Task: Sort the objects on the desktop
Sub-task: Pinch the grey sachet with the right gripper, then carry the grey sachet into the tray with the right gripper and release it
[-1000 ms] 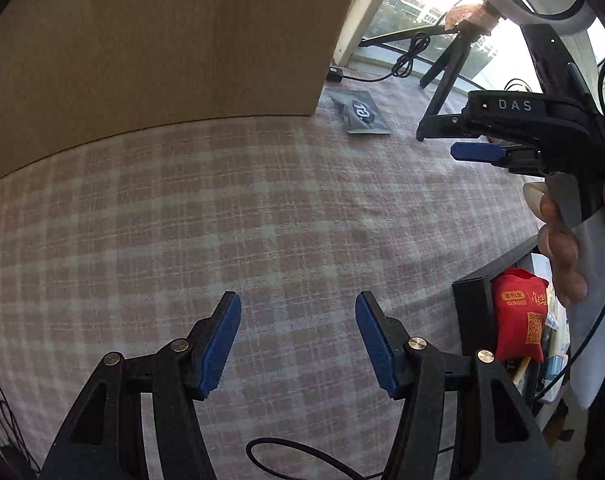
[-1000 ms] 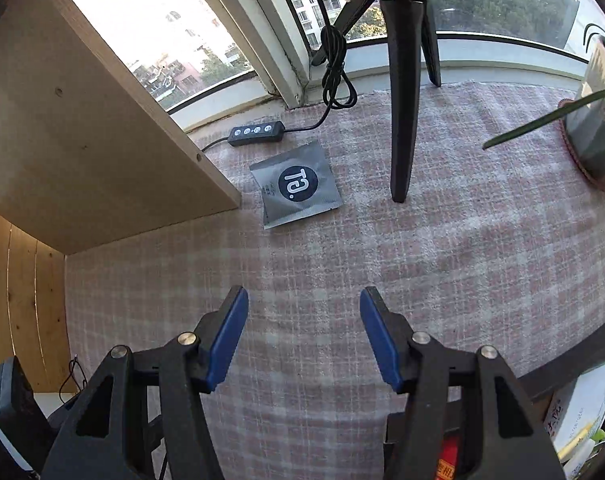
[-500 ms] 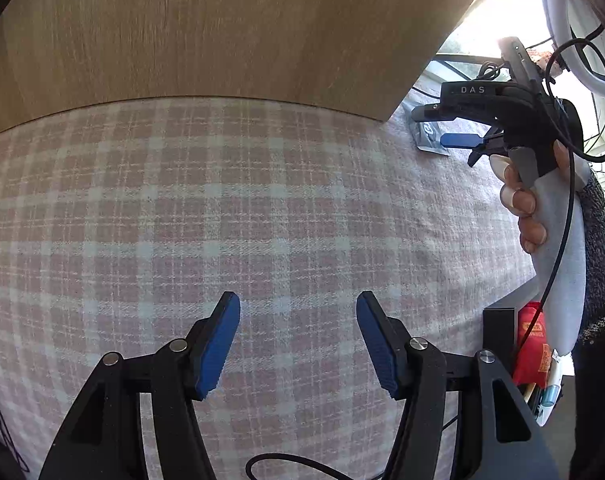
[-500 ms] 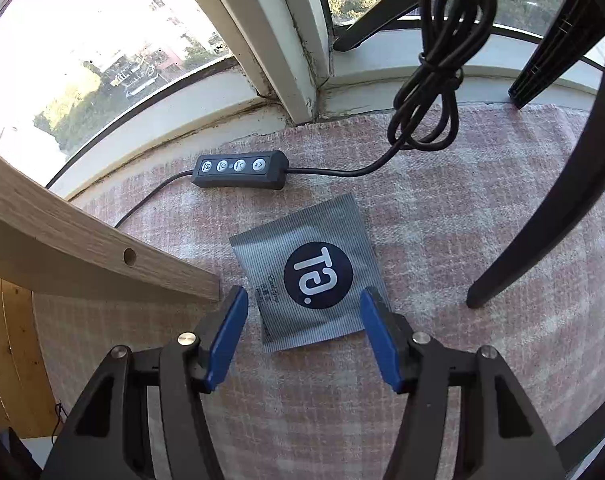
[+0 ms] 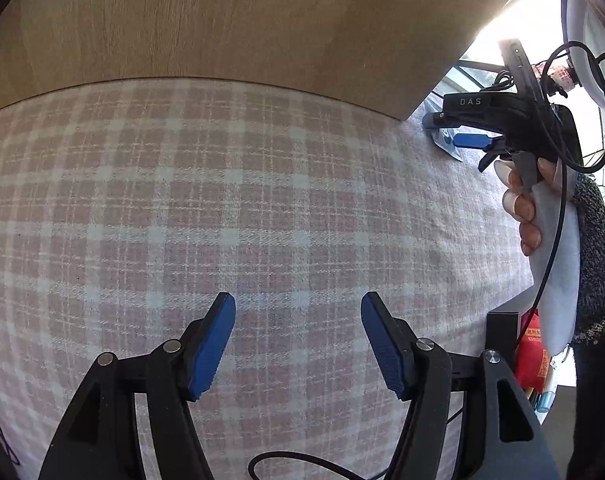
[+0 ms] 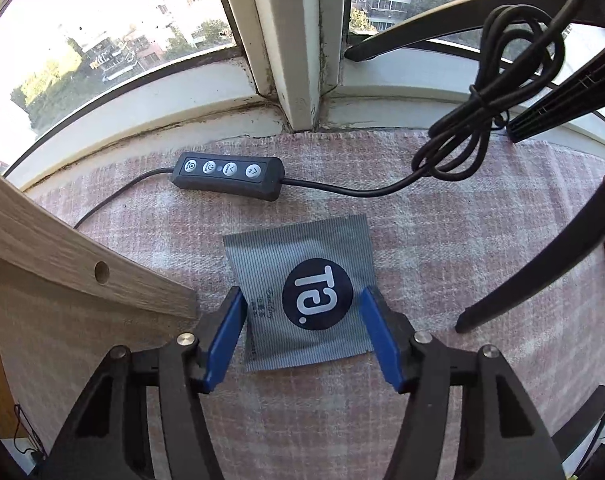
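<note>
Left gripper (image 5: 298,340) and right gripper (image 6: 302,336), jaws spread wide

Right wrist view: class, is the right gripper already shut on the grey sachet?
No, the right gripper is open, its blue fingers either side of the flat sachet.

Grey striped sachet (image 6: 302,292) with dark round "Ta." logo, lying flat on pink plaid tablecloth (image 6: 442,248), slightly skewed, just beside wooden panel corner (image 6: 102,280), near black inline controller (image 6: 228,174).
</note>
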Available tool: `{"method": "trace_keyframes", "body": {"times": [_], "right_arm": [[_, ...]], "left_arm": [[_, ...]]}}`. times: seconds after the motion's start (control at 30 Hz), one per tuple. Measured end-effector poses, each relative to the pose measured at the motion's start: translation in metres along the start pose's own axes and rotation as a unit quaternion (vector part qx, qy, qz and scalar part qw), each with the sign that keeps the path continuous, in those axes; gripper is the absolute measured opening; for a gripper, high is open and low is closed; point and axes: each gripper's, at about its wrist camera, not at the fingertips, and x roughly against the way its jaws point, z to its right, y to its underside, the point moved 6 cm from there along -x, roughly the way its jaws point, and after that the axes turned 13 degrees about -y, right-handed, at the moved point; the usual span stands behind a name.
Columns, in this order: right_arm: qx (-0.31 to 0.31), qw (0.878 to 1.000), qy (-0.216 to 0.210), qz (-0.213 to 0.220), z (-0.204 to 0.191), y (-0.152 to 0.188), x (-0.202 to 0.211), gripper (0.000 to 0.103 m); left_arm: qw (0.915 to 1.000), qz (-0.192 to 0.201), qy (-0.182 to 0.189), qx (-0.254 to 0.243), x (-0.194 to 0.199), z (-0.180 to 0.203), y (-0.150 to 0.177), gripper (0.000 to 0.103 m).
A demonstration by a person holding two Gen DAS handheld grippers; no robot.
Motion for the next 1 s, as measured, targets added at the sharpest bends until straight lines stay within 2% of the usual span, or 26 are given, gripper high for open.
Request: {"method": "trace_keyframes", "body": {"times": [0.1,0.13,0.23,0.37,0.63,0.8,1.0], "right_arm": [[0.013,1.000,-0.005,-0.003,-0.004,0.004,0.004,0.038],[0.018,1.000,-0.005,-0.005,-0.006,0.007,0.005,0.029],[0.044,0.999,0.007,-0.010,-0.013,0.017,0.007,0.023],[0.041,0.999,-0.014,-0.018,-0.014,0.035,0.014,0.015],[0.039,0.994,-0.089,-0.040,-0.019,0.109,0.042,0.007],[0.040,0.993,-0.108,-0.036,-0.018,0.152,0.066,0.005],[0.035,0.991,-0.131,-0.014,-0.013,0.187,0.104,0.004]], "left_arm": [[1.0000,0.000,-0.003,-0.006,0.000,0.001,0.004,0.063],[1.0000,0.000,-0.004,-0.007,0.001,0.002,0.006,0.063],[0.9999,0.001,-0.004,-0.010,0.004,0.003,0.009,0.063],[0.9999,0.006,-0.007,-0.013,0.010,0.003,0.013,0.063],[0.9997,0.009,-0.010,-0.021,0.018,0.009,0.028,0.063],[0.9991,0.014,-0.012,-0.037,0.029,0.018,0.046,0.063],[0.9980,0.023,-0.016,-0.056,0.040,0.034,0.070,0.063]]}}
